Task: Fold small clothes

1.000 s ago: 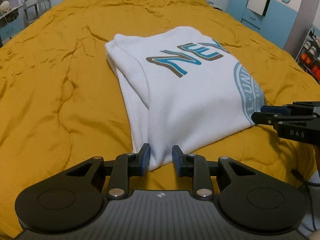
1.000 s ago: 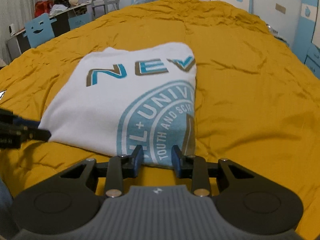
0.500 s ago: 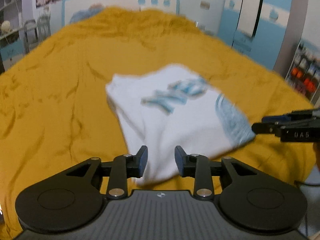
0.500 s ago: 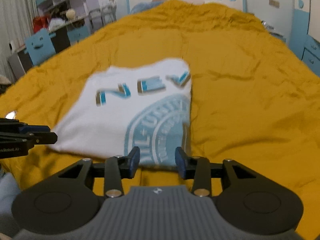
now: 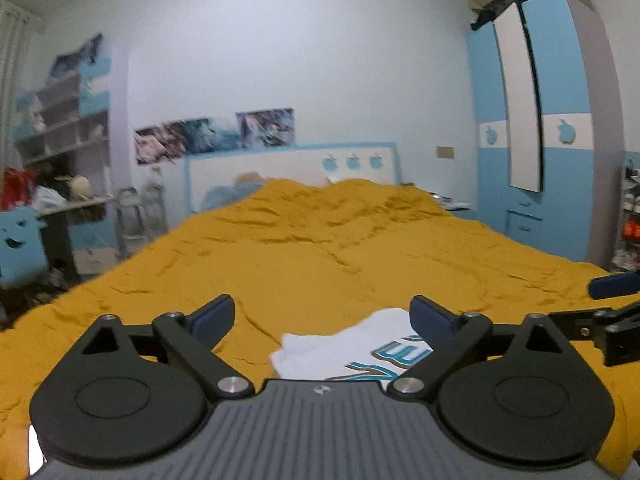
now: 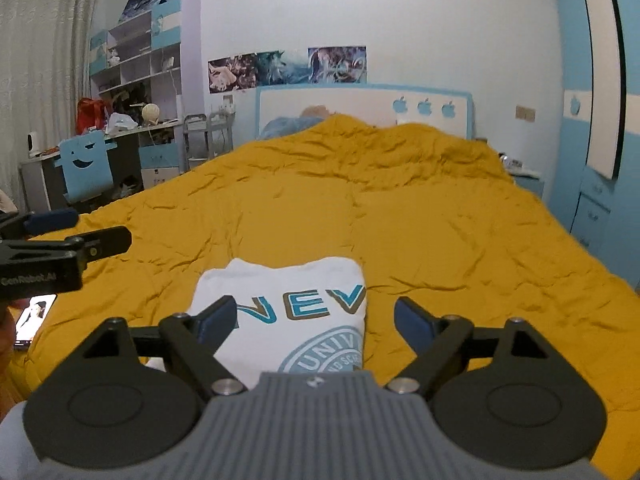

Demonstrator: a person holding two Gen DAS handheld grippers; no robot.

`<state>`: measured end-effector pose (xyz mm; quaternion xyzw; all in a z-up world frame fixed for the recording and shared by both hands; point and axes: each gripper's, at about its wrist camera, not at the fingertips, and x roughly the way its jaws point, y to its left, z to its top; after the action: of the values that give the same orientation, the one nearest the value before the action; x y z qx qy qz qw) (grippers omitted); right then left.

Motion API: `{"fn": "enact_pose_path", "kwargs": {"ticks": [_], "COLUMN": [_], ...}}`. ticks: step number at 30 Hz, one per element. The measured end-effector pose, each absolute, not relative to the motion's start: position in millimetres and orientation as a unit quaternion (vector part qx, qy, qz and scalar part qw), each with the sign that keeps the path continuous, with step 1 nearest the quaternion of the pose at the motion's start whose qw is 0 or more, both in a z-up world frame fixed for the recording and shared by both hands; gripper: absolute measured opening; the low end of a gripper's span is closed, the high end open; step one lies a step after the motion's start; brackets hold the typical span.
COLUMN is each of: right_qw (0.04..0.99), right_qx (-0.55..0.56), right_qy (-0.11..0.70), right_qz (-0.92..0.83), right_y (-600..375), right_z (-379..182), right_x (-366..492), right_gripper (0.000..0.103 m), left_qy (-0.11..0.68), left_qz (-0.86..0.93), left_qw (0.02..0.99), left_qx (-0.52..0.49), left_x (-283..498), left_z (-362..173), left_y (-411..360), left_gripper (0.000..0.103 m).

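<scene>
Shirt [image 6: 296, 312]: white, folded into a rough rectangle, flat on the near part of the bed; blue and brown letters "NEV" across it, a round blue seal print below them at its near right corner. In the left wrist view only its far edge and a few letters show [image 5: 352, 344].
Shirt contact: nothing grips it; both grippers hang above it, clear of the cloth.
Right gripper [image 6: 314, 316]: jaws opening, spread wide, blue pads well apart, nothing between them; the shirt lies beneath, mostly under the left finger and the gap.
Left gripper [image 5: 322, 312]: jaws opening, spread wide, nothing clamped; the shirt's far edge shows below the gap, nearer the right finger.
Grippers to each other: each shows at the edge of the other's view, the left one at the left [image 6: 68, 248], the right one at the right [image 5: 600, 312].
Bed [image 6: 440, 220]: covered by a wrinkled mustard quilt, filling the middle of both views.
Phone [image 6: 34, 316]: lit screen, on the quilt at the near left edge.
Headboard [image 6: 360, 108]: white with blue trim and three blue apples, at the far end.
Posters [image 6: 288, 66]: a row on the wall above the headboard.
Desk [image 6: 132, 136]: far left, cluttered, shelves above, a blue chair with a face cut-out before it.
Wardrobe [image 5: 528, 120]: blue and white, far right.
</scene>
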<state>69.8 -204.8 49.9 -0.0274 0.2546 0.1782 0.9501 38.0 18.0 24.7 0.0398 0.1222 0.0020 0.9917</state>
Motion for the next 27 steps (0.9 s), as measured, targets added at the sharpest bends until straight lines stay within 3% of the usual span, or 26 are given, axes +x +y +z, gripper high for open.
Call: {"fn": "enact_pose_path", "kwargs": {"ticks": [9,19,27], "right_qw": [0.948,0.928,0.915], "right_qx": [-0.029,-0.031,-0.028], "right_qy": [0.261,0.331,0.374], "right_qz": [0.179,0.167,0.149], "right_y": [-202,-189,-192], "right_z": [50,14,-5], "right_x": [23,16,27], "right_gripper": [0.082,0.082,0.082], "left_qy": [0.179,0.290,0.313], "left_qz": [0.009,0.004,0.003], "left_qw": [0.984,0.957,0.950], "left_qx": [0.017,0.005,0.011], "left_x": [23,18,15], "left_z": [19,-21,-27], "left_y": [14,15,11], "left_gripper": [0.103,0.103,0.103]}}
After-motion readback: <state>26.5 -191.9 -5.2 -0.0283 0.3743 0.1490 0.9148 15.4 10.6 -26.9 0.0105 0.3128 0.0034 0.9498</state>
